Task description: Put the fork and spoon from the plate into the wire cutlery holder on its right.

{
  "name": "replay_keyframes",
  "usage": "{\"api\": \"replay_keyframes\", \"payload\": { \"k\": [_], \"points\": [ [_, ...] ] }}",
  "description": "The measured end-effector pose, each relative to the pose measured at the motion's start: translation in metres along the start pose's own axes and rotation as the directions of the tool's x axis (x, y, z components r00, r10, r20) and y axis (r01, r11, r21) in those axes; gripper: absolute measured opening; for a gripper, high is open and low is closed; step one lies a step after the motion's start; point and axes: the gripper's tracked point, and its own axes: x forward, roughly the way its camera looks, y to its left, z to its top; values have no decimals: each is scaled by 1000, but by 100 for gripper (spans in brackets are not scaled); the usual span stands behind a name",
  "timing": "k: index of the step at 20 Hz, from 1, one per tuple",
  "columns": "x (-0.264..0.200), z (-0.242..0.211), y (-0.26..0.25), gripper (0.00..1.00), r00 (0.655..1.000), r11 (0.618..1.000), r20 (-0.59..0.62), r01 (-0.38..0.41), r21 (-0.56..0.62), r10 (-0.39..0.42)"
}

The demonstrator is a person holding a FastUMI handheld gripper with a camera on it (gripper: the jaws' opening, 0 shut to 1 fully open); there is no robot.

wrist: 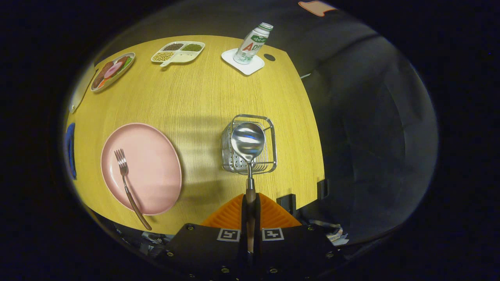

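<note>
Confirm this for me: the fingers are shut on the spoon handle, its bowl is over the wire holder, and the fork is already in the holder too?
Not quite. In the gripper view the fork lies on the pink plate, not in the wire holder. The rest holds: the fingers grip the spoon.

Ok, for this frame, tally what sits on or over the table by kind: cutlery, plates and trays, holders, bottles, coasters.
Cutlery: 2, the spoon clamped in the gripper and the fork on the pink plate
Plates and trays: 3, pink plate, food plate, divided tray
Holders: 1, wire cutlery holder
Bottles: 1
Coasters: 1
Total: 8
</note>
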Motion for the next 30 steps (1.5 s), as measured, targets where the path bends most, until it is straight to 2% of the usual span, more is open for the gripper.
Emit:
{"api": "replay_keyframes", "payload": {
  "k": [7,11,14,17,23,30],
  "points": [
    [23,1,-8,6,997,999,-75,-15,-41,12],
    [24,5,-9,6,997,998,-72,-26,-63,21],
    [16,12,-12,12,998,997,-54,-14,-75,10],
    [4,16,-9,22,999,998,-30,-28,-62,26],
    [-22,16,-11,22,1000,999,17,-2,-36,3],
    [-51,23,12,22,997,997,73,15,-74,-10]
  ]
}}
